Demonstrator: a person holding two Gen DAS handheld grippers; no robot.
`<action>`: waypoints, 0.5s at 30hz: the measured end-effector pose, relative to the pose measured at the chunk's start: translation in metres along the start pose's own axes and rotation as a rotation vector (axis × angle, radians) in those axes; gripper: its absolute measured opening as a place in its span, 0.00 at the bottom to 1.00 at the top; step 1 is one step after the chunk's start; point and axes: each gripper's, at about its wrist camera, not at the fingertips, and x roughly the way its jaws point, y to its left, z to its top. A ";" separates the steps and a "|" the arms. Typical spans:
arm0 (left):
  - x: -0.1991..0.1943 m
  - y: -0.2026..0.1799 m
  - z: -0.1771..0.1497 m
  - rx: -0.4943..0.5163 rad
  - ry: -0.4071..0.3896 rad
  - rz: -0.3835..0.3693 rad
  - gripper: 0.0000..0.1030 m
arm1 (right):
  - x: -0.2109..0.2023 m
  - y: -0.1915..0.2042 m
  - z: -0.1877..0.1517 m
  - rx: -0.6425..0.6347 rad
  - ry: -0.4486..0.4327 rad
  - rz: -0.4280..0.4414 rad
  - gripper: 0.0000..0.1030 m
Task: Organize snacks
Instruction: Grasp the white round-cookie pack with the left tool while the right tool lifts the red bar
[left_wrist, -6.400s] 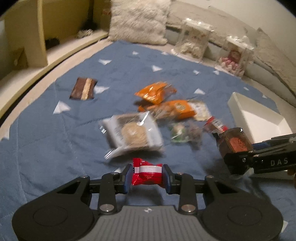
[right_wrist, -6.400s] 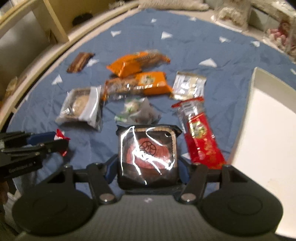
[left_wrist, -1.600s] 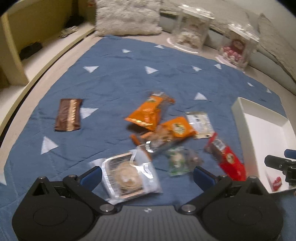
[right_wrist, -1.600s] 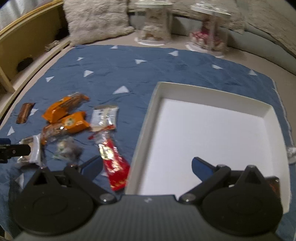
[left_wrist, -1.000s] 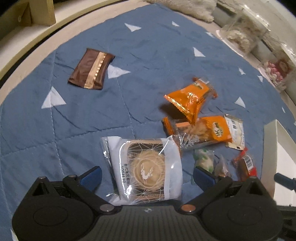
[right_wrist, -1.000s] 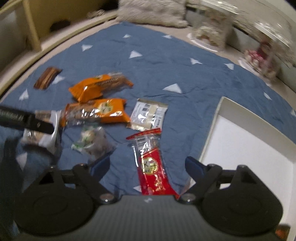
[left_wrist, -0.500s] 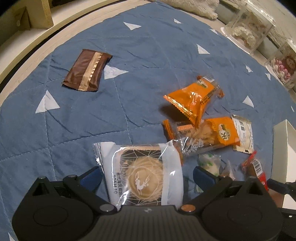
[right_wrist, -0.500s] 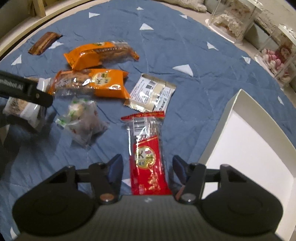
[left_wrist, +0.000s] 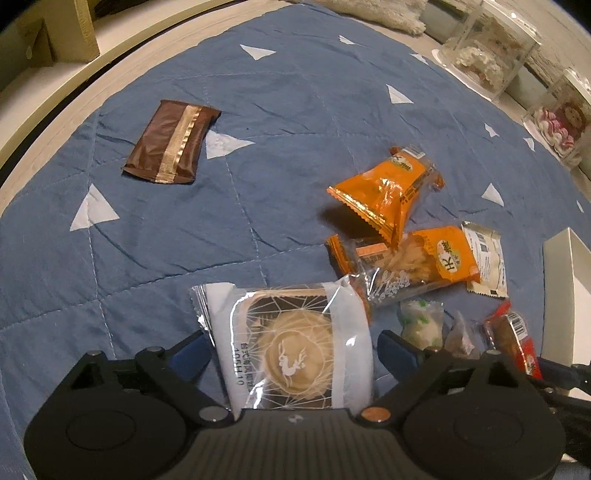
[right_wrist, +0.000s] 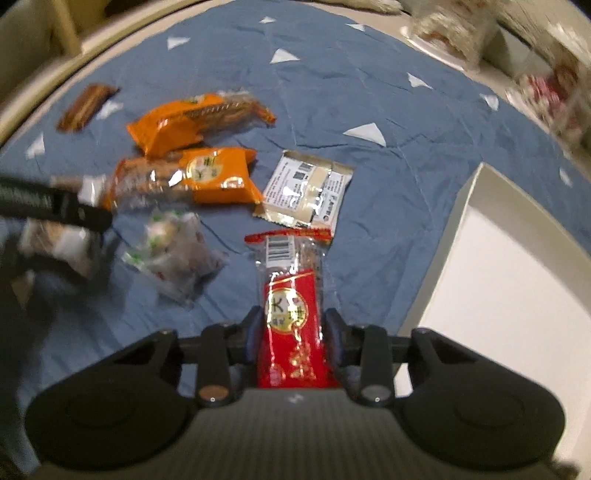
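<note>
Right gripper (right_wrist: 291, 338) clamped on the red packet (right_wrist: 291, 332), pads pressed against both long sides; jaws just been closing, from wide apart a second back to tight around the wrapper. Packet's clear end with the barcode pointing toward 12 o'clock, lying on the blue quilt (right_wrist: 369, 92), just beside the white box (right_wrist: 476, 177) at 3 o'clock. At 12 o'clock from the packet, touching or nearly so, a silver sachet (right_wrist: 306, 194); at 10 o'clock two orange packs (right_wrist: 192, 122), one overlapping the other; at 9 o'clock a crinkled clear bag (right_wrist: 173, 251) with green and white sweets. Brown bar (right_wrist: 86, 107) well apart, far out at 10 o'clock.

Left gripper (left_wrist: 291, 352) spread wide around the white pastry pack (left_wrist: 291, 343), jaws just been narrowing a little from their widest, blue pads beside both edges, contact impossible to tell. Pack sitting lower and nearer in the left view than half a second earlier, now flanked by both pads. Red packet at the 3 o'clock edge of that view, with the right gripper's dark fingers (left_wrist: 561, 373) upon it.
</note>
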 end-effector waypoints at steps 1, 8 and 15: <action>0.000 0.001 0.000 0.003 -0.001 -0.001 0.92 | -0.002 -0.002 -0.001 0.034 0.005 0.012 0.40; -0.002 -0.001 0.000 0.036 -0.007 0.007 0.88 | -0.003 0.006 -0.012 0.131 0.053 0.058 0.40; -0.001 -0.001 -0.002 0.089 -0.014 -0.003 0.87 | -0.005 0.023 -0.022 0.143 0.087 0.152 0.45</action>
